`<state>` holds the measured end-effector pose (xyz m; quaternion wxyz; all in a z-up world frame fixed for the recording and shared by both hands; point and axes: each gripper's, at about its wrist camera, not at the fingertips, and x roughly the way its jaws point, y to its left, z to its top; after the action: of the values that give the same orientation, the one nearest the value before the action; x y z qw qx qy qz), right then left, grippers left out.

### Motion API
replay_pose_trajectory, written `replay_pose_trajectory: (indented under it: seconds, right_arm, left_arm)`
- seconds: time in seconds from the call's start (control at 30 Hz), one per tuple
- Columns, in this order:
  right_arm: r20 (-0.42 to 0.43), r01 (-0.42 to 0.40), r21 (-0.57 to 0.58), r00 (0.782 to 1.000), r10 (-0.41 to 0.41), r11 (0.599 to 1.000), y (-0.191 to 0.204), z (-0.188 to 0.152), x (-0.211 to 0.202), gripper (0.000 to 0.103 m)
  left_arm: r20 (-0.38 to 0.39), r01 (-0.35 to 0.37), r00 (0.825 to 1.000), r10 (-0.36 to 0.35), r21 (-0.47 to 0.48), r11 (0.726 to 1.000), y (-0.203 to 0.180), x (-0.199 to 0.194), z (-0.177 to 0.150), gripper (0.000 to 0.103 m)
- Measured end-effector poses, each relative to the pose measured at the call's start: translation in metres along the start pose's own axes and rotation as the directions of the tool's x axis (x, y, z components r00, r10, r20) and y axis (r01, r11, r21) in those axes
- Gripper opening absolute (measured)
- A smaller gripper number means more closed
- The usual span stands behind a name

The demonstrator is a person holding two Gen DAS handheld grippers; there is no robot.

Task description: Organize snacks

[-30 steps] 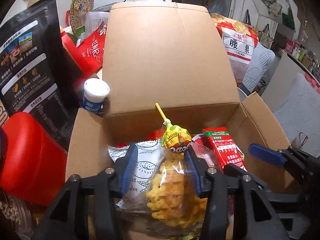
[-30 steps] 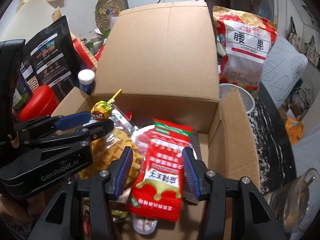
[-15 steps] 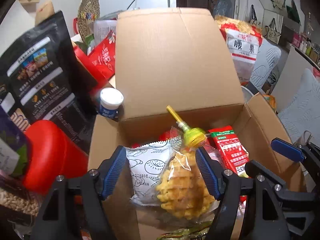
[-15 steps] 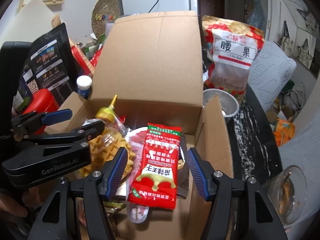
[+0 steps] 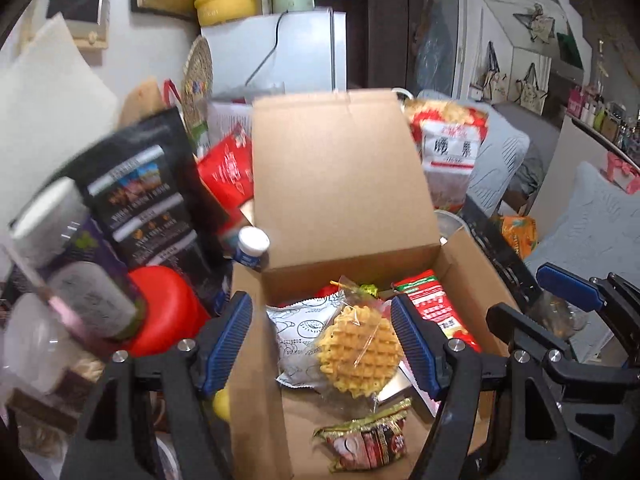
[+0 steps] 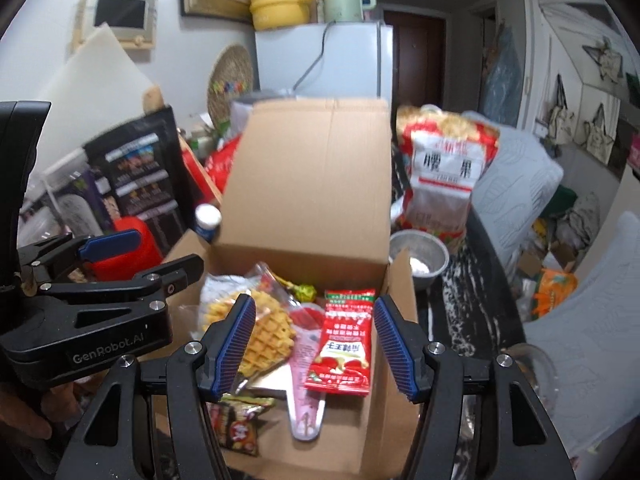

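Where the cardboard box [image 6: 304, 200] stands open, we list a waffle pack [image 5: 360, 350] and a red sachet [image 6: 344, 340] inside; left hand-held gripper [image 5: 322, 344], marked "GenRobot.AI", and right hand-held gripper [image 6: 316, 344] hover agape, empty.

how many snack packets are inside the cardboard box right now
5 visible: a white pastry packet at left, a waffle bag mid-box, a red sachet at right, a dark packet in front, a pink pouch partly covered. A lollipop too; more may be hidden underneath.
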<state>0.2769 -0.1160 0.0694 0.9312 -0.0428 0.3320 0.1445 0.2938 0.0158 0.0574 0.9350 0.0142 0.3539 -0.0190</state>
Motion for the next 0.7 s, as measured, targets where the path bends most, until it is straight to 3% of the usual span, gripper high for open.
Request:
replay_pose_trajectory:
  seconds: [0.37,0.63,0.67,0.7]
  right_arm:
    - [0.141,0.007,-0.038,0.990,-0.001,0.999,0.023,-0.001,-0.083,0.066]
    - [0.204,0.012,-0.051,0.979,-0.001,0.999,0.035,-0.021,-0.137,0.079]
    - [0.212,0.015,-0.050,0.977,-0.004,0.999,0.037,-0.026,-0.144,0.080]
    - [0.217,0.016,-0.050,0.976,-0.005,0.999,0.037,-0.028,-0.148,0.081]
  left_arm:
    - [0.136,0.003,0.991,-0.005,0.015,1.000,0.003,-0.090,-0.009,0.072]
    - [0.190,0.011,0.982,-0.017,0.032,0.999,0.005,-0.143,-0.032,0.072]
    - [0.194,0.013,0.981,-0.019,0.033,0.999,0.005,-0.149,-0.035,0.073]
    - [0.199,0.015,0.980,-0.022,0.036,0.999,0.004,-0.155,-0.039,0.080]
